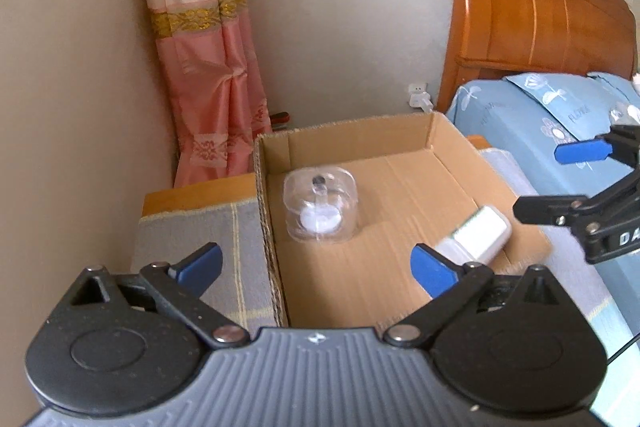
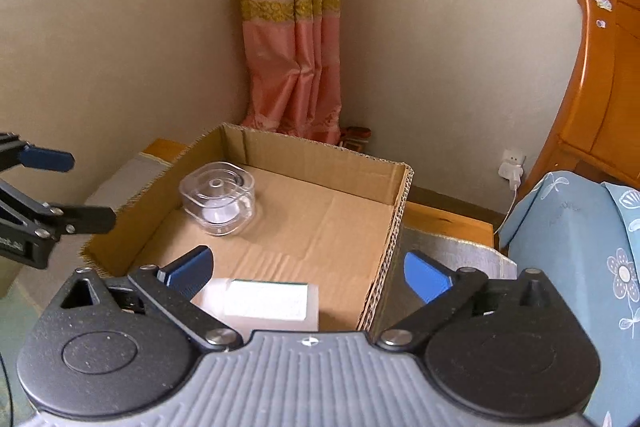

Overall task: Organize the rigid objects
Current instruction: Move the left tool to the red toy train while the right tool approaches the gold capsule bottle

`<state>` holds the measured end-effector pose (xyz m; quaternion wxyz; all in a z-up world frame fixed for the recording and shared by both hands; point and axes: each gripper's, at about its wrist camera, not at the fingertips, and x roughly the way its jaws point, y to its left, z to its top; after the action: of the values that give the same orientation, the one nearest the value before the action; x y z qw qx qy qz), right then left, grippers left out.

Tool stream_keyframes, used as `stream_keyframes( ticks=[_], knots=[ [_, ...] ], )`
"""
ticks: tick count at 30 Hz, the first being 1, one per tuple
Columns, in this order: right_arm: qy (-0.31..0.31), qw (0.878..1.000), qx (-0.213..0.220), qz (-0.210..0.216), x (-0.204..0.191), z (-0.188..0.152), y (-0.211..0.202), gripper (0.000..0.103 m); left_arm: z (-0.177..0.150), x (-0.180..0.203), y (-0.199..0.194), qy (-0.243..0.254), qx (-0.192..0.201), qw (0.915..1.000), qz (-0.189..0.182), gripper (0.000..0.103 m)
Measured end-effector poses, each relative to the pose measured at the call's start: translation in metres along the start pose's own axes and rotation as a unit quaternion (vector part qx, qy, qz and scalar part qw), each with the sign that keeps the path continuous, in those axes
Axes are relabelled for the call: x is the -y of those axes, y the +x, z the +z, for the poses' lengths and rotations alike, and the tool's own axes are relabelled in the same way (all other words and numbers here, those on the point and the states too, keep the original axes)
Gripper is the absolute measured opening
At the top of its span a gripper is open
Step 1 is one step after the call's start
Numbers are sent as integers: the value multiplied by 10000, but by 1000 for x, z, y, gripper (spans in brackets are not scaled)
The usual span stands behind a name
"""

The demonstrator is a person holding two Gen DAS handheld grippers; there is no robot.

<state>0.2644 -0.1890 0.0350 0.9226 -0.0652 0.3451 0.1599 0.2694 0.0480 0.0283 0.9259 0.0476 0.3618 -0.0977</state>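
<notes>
Below, an open cardboard box (image 1: 400, 227) sits on a cloth-covered surface (image 1: 192, 231) in a room corner. Left gripper (image 1: 316, 269): jaws wide apart, nothing between them, straddling the box's left wall. Right gripper (image 2: 306, 277): jaws likewise spread, gripping nothing, poised over the box's near right corner. A clear plastic container (image 1: 320, 205) (white piece visible inside) stands near the box's far left corner. A white box (image 2: 266, 301), blurred, lies at the near edge, free of the pads.
</notes>
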Motion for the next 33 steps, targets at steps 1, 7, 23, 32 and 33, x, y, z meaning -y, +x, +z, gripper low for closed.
stream_keyframes(
  ticks=[1,7,23,32,33],
  knots=[
    [27,10000,39,28,-2,-3,-6,103,-4,2,-3,16,-19,10000,0,100],
    [55,9996,231,165,-15,-34,-45,103,-37,11,-24,127,-149,9998,58,100],
    [-273,9907,-58,1335,-78,-154,-83,103,-134,16,-51,-14,-359,9991,210,102],
    [-371,9870,-418,1505,-102,-158,-41,103,-168,3,-46,-436,-415,9980,193,102],
    [-330,9866,-449,1530,-102,-158,-36,103,-170,2,-44,-462,-438,9978,169,102]
  ],
)
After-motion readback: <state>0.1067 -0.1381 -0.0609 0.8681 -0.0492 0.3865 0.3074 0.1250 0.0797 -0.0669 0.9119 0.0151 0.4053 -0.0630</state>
